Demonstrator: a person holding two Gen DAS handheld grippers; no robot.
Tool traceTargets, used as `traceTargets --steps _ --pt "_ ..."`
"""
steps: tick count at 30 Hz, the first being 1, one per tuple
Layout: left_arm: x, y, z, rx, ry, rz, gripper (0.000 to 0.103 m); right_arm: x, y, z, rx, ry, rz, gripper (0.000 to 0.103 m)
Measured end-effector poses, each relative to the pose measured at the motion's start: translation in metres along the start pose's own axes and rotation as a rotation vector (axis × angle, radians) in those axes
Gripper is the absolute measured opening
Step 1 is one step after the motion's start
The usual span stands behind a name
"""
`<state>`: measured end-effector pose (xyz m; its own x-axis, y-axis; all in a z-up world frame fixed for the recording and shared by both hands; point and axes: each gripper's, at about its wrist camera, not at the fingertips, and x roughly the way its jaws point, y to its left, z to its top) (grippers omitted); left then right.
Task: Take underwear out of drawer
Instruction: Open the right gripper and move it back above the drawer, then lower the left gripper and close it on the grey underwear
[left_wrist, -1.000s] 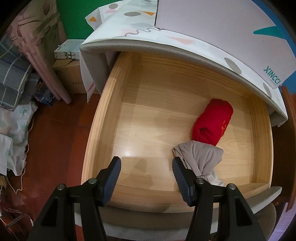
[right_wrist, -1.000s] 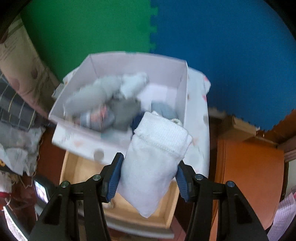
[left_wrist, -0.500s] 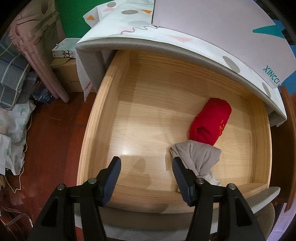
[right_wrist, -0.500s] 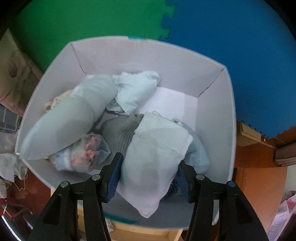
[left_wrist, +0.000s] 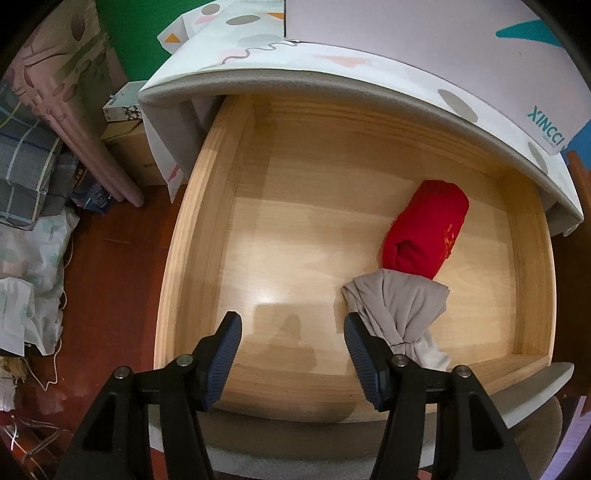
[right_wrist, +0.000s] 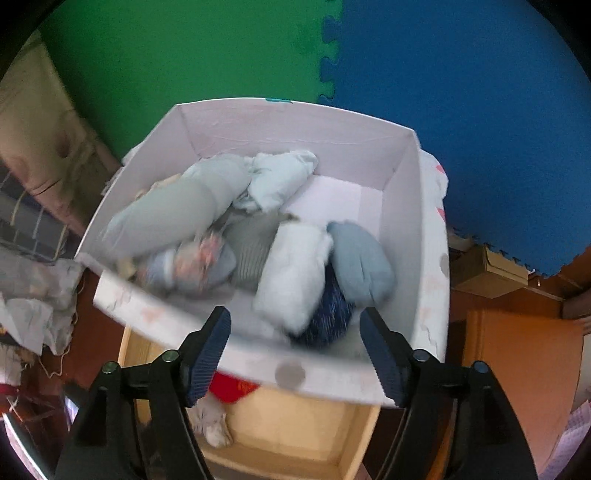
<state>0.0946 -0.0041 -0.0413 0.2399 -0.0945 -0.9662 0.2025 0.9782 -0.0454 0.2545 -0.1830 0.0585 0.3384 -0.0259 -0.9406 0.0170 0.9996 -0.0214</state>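
— Left wrist view, what does my left hand-held gripper (left_wrist: 291, 345) show?
— Its jaws stand apart over the wooden drawer (left_wrist: 192, 236), nothing between them. A beige underwear piece (left_wrist: 400, 306) lies just beside its right finger; a red roll (left_wrist: 424, 236) lies beyond, touching the beige piece.
— And my right hand-held gripper (right_wrist: 295, 341)?
— Its jaws have just been opening and grip nothing. Ahead, the white roll (right_wrist: 291, 277) lies in the white box (right_wrist: 402, 192) among other rolled garments (right_wrist: 184, 210).
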Motion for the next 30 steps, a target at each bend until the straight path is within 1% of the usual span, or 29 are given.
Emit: traceTargets --steps 2,3,5,6,9,12,13,16,20,22,25,29,30 --pt "0.001 0.000 -0.001 0.004 0.010 0.011 0.059 -0.004 -0.004 -0.023 -0.008 -0.005 -0.004 0.075" --pt "0.003 0.000 -0.001 0.007 0.021 0.012 0.059 -0.004 -0.008 -0.041 -0.008 -0.003 -0.007 0.075" --pt "0.004 0.002 -0.001 0.005 0.028 0.009 0.059 0.001 -0.012 -0.068 -0.015 0.015 -0.023 0.075" --pt "0.004 0.003 -0.001 0.002 0.028 0.009 0.059 0.011 -0.014 -0.086 -0.017 0.038 -0.028 0.075" --pt "0.005 0.006 -0.002 -0.005 0.045 -0.004 0.059 0.044 -0.020 -0.125 0.003 0.119 -0.034 0.075" --pt "0.007 0.008 -0.002 -0.020 0.061 -0.022 0.059 0.083 -0.026 -0.165 0.071 0.207 0.009 0.075" --pt "0.007 0.009 -0.002 -0.023 0.066 -0.034 0.059 0.091 -0.027 -0.172 0.090 0.221 0.020 0.075" --pt "0.009 0.008 -0.001 -0.022 0.087 -0.038 0.059 0.108 -0.026 -0.191 0.122 0.249 0.032 0.075" --pt "0.009 -0.001 0.002 -0.006 0.094 -0.037 0.059 0.121 -0.016 -0.199 0.085 0.246 0.008 0.075" --pt "0.007 -0.009 0.002 0.002 0.096 -0.068 0.059 0.126 -0.014 -0.204 0.082 0.260 0.008 0.076" --pt "0.004 -0.023 0.005 0.013 0.091 -0.124 0.059 0.124 -0.018 -0.202 0.103 0.239 0.019 0.077" --pt "0.001 -0.039 0.010 0.001 0.078 -0.200 0.059 0.128 -0.023 -0.203 0.122 0.250 0.046 0.077" --pt "0.000 -0.043 0.010 -0.001 0.066 -0.203 0.059 0.128 -0.026 -0.204 0.135 0.246 0.055 0.077"
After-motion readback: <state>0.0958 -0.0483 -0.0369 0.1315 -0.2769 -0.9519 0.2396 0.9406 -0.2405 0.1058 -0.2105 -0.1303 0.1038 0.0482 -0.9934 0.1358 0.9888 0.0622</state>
